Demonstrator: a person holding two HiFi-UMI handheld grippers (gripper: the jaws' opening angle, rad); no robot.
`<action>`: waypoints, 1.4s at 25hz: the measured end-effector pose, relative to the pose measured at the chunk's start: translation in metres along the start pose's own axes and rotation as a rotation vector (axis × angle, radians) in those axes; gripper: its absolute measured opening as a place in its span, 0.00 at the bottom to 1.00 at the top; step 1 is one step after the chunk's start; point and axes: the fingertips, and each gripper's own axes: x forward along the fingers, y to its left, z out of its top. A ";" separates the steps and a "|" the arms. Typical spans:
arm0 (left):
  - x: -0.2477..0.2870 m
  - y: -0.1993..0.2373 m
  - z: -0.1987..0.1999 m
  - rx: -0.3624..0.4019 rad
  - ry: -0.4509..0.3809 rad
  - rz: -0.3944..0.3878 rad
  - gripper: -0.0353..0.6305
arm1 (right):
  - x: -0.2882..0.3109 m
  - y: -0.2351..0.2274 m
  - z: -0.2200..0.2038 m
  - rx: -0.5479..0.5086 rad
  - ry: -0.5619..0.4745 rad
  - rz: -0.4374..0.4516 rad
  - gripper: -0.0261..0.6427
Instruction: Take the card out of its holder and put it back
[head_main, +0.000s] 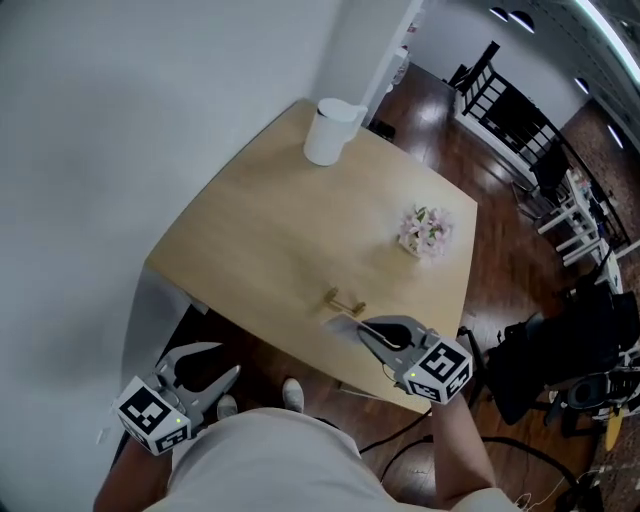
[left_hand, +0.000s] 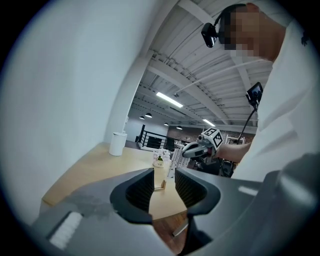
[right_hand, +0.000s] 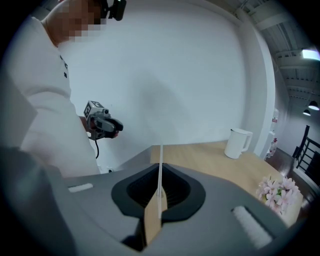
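The card (right_hand: 160, 167) shows only edge-on in the right gripper view, a thin white line pinched between the pressed-together jaws of the right gripper (head_main: 372, 333). From the head view it is a pale sliver just beside the small holder (head_main: 346, 299); whether the two touch is hard to tell. The holder stands near the front edge of the desk (head_main: 250, 240). The left gripper (head_main: 228, 358) hangs off the desk below that edge, jaws spread and empty. A kettle (head_main: 330, 130) and flowers (head_main: 425, 230) stand well apart from the holder, with bare desk between.
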 end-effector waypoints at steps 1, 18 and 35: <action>0.004 -0.001 0.000 -0.002 0.001 0.008 0.26 | -0.001 -0.011 -0.003 0.000 -0.001 -0.002 0.07; 0.048 -0.018 0.002 -0.058 0.016 0.185 0.26 | 0.037 -0.129 -0.064 -0.014 0.034 0.067 0.07; 0.060 -0.029 -0.002 -0.084 0.042 0.267 0.26 | 0.062 -0.144 -0.103 -0.013 0.059 0.141 0.07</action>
